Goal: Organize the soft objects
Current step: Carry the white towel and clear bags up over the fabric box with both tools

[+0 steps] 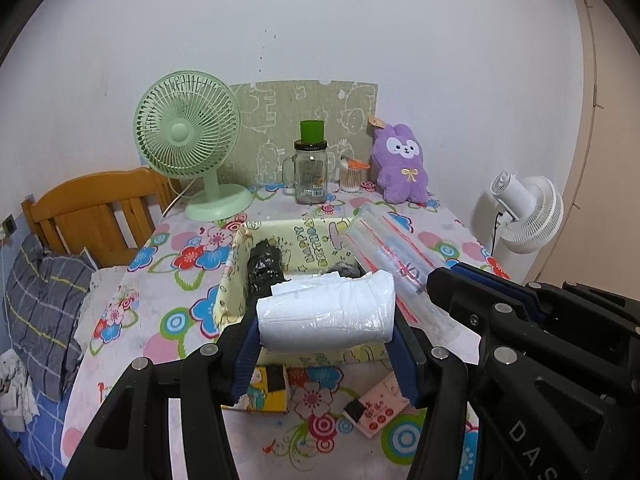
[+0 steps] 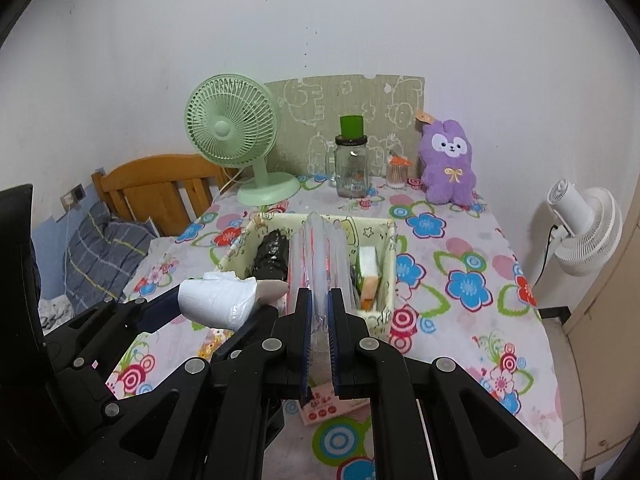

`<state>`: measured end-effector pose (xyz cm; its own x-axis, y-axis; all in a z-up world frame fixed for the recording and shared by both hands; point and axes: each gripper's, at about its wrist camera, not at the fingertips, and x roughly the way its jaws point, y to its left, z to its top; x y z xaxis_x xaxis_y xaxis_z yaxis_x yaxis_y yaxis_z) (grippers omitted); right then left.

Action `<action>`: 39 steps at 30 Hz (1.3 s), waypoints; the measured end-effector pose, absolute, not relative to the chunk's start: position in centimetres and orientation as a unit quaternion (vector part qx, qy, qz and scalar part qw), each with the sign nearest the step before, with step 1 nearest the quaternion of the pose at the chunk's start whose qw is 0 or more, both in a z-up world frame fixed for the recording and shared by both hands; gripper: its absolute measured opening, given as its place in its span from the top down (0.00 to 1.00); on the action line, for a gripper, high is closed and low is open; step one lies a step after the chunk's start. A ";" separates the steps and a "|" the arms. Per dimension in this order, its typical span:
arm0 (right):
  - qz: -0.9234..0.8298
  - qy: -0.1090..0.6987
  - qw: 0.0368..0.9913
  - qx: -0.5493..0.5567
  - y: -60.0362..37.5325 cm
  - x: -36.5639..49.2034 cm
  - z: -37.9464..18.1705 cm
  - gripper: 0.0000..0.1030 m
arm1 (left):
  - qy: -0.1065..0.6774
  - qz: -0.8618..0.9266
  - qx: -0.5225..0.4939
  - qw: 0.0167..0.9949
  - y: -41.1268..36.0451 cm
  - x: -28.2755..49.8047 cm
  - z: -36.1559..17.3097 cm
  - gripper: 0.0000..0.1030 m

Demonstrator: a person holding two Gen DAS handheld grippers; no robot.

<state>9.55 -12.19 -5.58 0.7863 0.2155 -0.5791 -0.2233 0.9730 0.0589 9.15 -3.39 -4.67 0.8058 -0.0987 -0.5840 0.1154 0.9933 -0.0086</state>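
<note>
left wrist view: left gripper (image 1: 326, 334) clenched on a crinkly white plastic-wrapped pack (image 1: 326, 310) above the yellow storage box (image 1: 236, 264); green fan (image 1: 188, 136) and purple plush (image 1: 401, 160) stood behind. right wrist view: right gripper (image 2: 320, 320) clamped a clear ribbed sleeve (image 2: 318, 248) over the box, hiding its middle.

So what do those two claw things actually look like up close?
Both are matte black plastic. Each gripper, left and right, has two angular arms with triangular cut-outs, round silver pivot bolts, and ribbed blue pads lining the fingers. Pale raised lettering marks the right one's side. No cables or sleeves show.
</note>
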 end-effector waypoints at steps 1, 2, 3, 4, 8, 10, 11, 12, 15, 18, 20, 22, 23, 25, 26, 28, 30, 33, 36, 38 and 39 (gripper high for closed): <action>0.116 0.305 0.945 -0.007 -12.2 9.7 -5.6 0.90 | 0.306 -0.056 0.014 0.950 -3.4 9.3 -4.6 0.43; 0.117 0.305 0.945 -0.007 -12.2 10.0 -5.5 0.90 | 0.305 -0.055 0.014 0.951 -3.4 9.6 -4.6 0.43; 0.117 0.305 0.945 -0.007 -12.2 10.2 -5.5 0.90 | 0.305 -0.055 0.013 0.951 -3.3 9.9 -4.6 0.43; 0.117 0.305 0.945 -0.007 -12.2 10.5 -5.5 0.90 | 0.306 -0.054 0.013 0.950 -3.3 10.1 -4.6 0.43; 0.118 0.306 0.945 -0.006 -12.2 11.5 -5.5 0.90 | 0.308 -0.052 0.011 0.950 -3.2 11.2 -4.6 0.43; 0.117 0.306 0.945 -0.005 -12.1 12.1 -5.6 0.90 | 0.309 -0.051 0.011 0.950 -3.1 11.7 -4.7 0.43; 0.117 0.307 0.945 -0.004 -12.1 12.3 -5.6 0.90 | 0.309 -0.050 0.011 0.950 -3.1 11.9 -4.7 0.43; 0.117 0.307 0.945 -0.004 -12.1 12.6 -5.6 0.90 | 0.310 -0.049 0.011 0.949 -3.1 12.1 -4.7 0.43; 0.116 0.307 0.944 -0.004 -12.1 13.2 -5.7 0.90 | 0.311 -0.047 0.011 0.949 -3.1 12.9 -4.8 0.43; 0.116 0.311 0.943 -0.002 -11.9 14.2 -5.9 0.90 | 0.315 -0.046 0.010 0.948 -2.9 13.7 -5.1 0.43; 0.116 0.313 0.943 0.000 -11.8 14.9 -6.1 0.90 | 0.318 -0.045 0.010 0.947 -2.8 14.2 -5.3 0.43; 0.117 0.315 0.942 0.002 -11.7 15.4 -6.3 0.90 | 0.322 -0.044 0.010 0.946 -2.7 14.8 -5.5 0.43; 0.117 0.317 0.941 0.004 -11.6 15.7 -6.4 0.90 | 0.323 -0.043 0.010 0.945 -2.6 15.0 -5.6 0.43; 0.118 0.320 0.940 0.007 -11.5 16.3 -6.8 0.90 | 0.327 -0.041 0.009 0.944 -2.4 15.5 -5.8 0.43; 0.117 0.321 0.940 0.008 -11.4 16.5 -6.9 0.90 | 0.329 -0.042 0.008 0.943 -2.3 15.8 -5.9 0.43; 0.116 0.322 0.940 0.009 -11.2 17.0 -7.1 0.90 | 0.331 -0.042 0.008 0.943 -2.2 16.3 -6.2 0.43; 0.116 0.324 0.939 0.011 -11.1 17.5 -7.4 0.90 | 0.333 -0.044 0.008 0.942 -2.1 16.8 -6.5 0.43; 0.113 0.328 0.938 0.009 -11.0 18.2 -7.9 0.90 | 0.338 -0.051 0.006 0.940 -1.9 17.6 -7.1 0.43; 0.116 0.332 0.936 0.012 -10.9 19.0 -8.6 0.90 | 0.342 -0.049 0.008 0.938 -1.8 18.3 -7.7 0.43; 0.119 0.335 0.935 0.015 -10.9 19.6 -9.0 0.90 | 0.346 -0.049 0.008 0.937 -1.8 18.7 -8.0 0.42; 0.120 0.337 0.934 0.015 -10.9 19.8 -9.2 0.90 | 0.349 -0.049 0.009 0.936 -1.7 18.8 -8.2 0.42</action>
<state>19.81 -10.85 -9.21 0.7439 0.2348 -0.6257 -0.2150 0.9706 0.1086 18.84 -1.74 -8.21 0.7519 -0.0862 -0.6536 0.0986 0.9950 -0.0178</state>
